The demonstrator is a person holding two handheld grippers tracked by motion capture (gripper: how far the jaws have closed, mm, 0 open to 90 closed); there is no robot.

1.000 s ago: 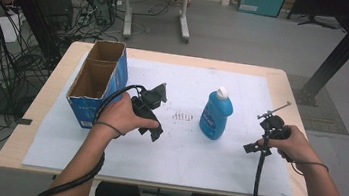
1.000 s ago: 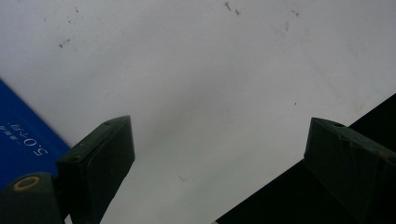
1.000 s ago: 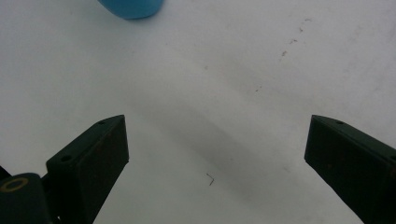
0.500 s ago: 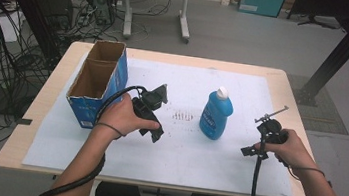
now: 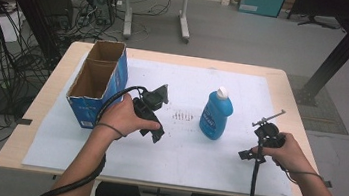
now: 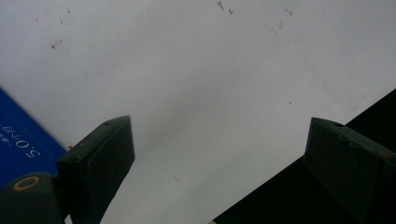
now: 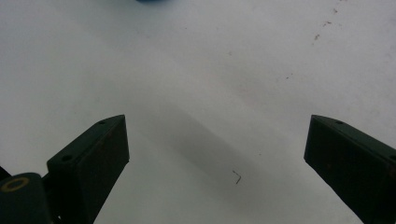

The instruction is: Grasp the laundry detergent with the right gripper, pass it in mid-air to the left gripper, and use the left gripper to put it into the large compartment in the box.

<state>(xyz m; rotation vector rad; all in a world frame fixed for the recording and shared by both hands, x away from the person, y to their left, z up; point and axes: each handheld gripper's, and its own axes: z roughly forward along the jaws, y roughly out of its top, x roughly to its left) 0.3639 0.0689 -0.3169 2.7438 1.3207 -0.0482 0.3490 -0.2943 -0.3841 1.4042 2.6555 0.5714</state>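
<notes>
A blue bottle [image 5: 216, 114] with a white cap stands upright on the white sheet [image 5: 189, 165], right of centre. Its base just shows at the top edge of the right gripper view [image 7: 150, 1]. My left gripper [image 5: 153, 120] is held above the sheet between the bottle and a blue cardboard box [image 5: 98, 82]. In its own view, the left gripper [image 6: 219, 154] is open with only bare sheet between the jaws, and a corner of the box [image 6: 23, 140] lies at the left. My right gripper [image 5: 256, 147] hangs right of the bottle, apart from it. It too is open [image 7: 217, 154] over bare sheet.
The box is open-topped and stands at the sheet's left side, with two compartments. A patch of small reddish marks [image 5: 183, 115] lies left of the bottle. Cables trail from both grippers toward the near table edge [image 5: 151, 188]. Floor cables and desks lie beyond the table.
My right gripper has come a little toward the near edge and leftward. The left gripper, bottle and box have stayed put.
</notes>
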